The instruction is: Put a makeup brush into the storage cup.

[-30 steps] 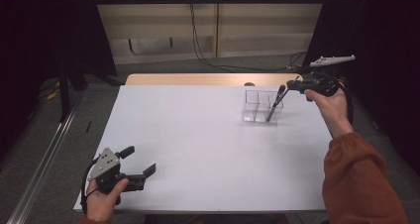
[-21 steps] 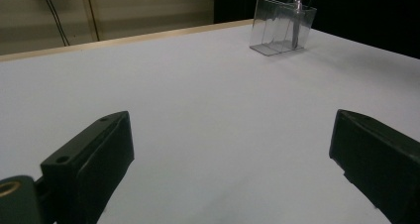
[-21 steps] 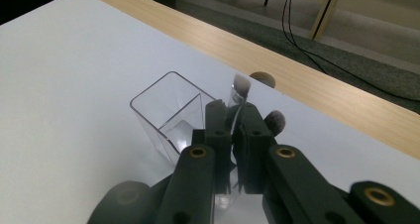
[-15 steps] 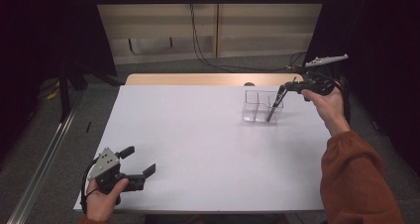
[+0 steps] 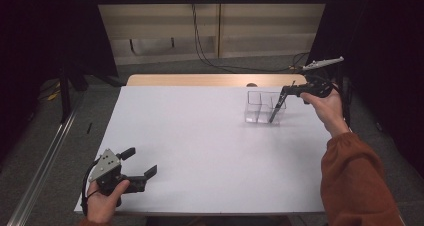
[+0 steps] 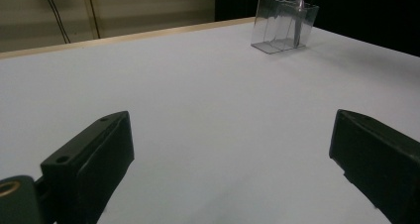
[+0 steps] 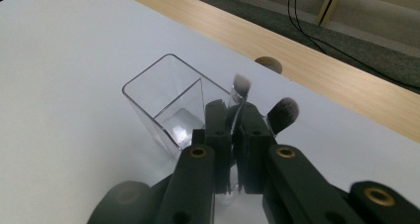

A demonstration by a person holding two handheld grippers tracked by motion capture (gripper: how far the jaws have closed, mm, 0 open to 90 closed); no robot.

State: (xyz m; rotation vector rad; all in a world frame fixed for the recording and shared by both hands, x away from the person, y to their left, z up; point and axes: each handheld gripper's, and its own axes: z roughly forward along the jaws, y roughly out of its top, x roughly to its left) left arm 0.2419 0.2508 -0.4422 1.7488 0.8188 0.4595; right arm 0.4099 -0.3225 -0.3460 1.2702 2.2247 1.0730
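right gripper (image 7: 236, 135): clamped on makeup brush (image 5: 276, 108) in clear organizer (image 5: 257, 106) | left gripper (image 5: 140, 162): jaws wide apart, low over table (image 5: 200, 136)

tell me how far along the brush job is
Done: one dark brush seems to stand in the clear organizer already. In hand: the right gripper is shut on a slim brush whose lower end dips into the organizer's right compartment. Left: let go and pull away. The left gripper is open by the near table edge.
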